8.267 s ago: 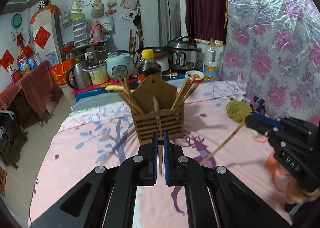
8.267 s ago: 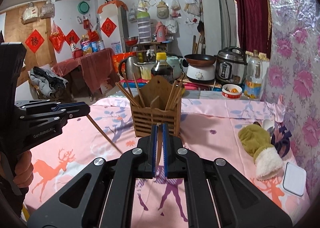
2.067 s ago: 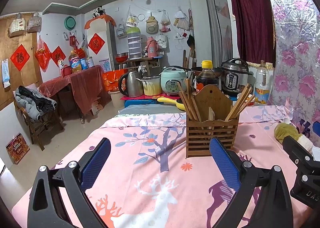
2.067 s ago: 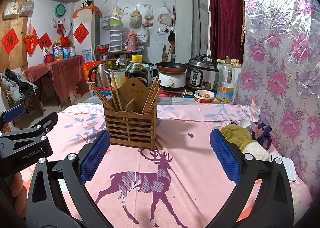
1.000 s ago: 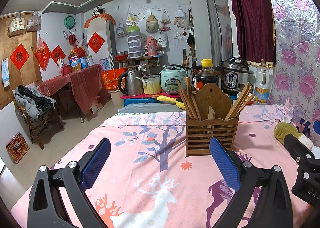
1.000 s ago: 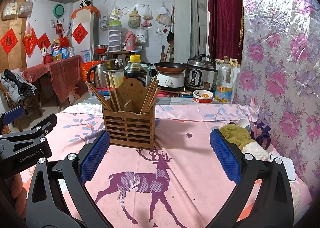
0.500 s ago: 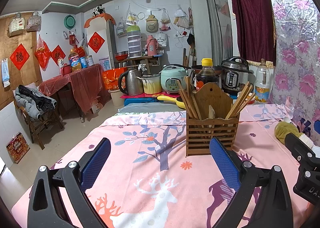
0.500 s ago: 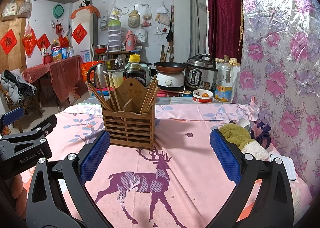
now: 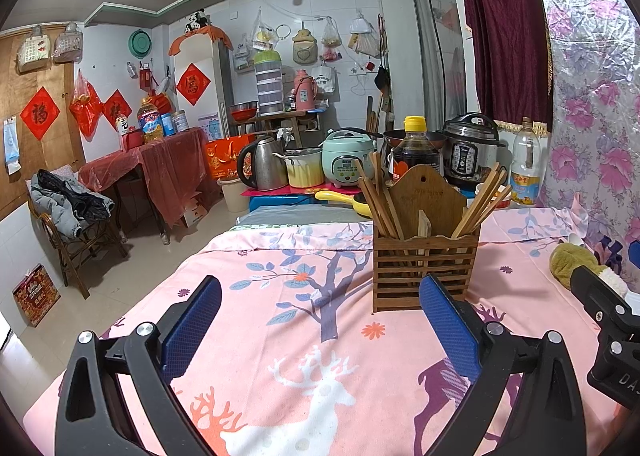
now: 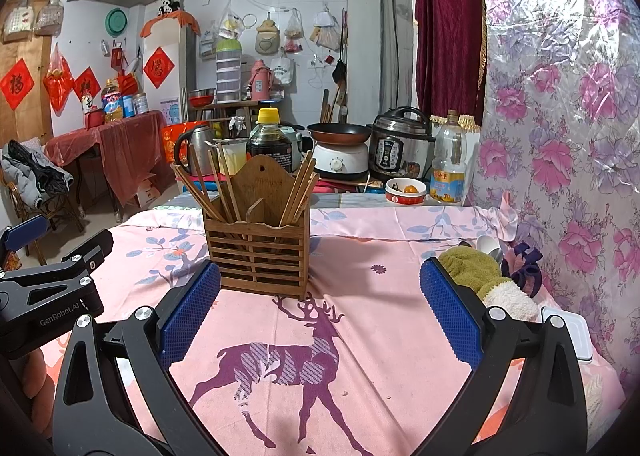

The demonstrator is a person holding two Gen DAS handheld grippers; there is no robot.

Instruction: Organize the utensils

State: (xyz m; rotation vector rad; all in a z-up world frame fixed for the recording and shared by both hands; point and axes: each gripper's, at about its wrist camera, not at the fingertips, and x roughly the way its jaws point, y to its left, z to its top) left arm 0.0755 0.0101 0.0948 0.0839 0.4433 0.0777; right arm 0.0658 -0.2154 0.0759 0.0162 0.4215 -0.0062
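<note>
both claws spread wide and empty, left claw [image 9: 320,330] and right claw [image 10: 320,312] hovering low over the pink tabletop [image 10: 360,356] in front of the wooden holder [image 10: 256,252]. no loose chopsticks show near the holder, so the job looks done; best to back off without bumping it. count: one holder with two compartments, chopsticks [image 10: 218,191] bunched in both, roughly five to seven each, too overlapped to count exactly.

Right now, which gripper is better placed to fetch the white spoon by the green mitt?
Right, probably. The white spoon lies behind the green mitt, just past the open right gripper. The left gripper, also open, would have to cross the right one to reach it.
</note>
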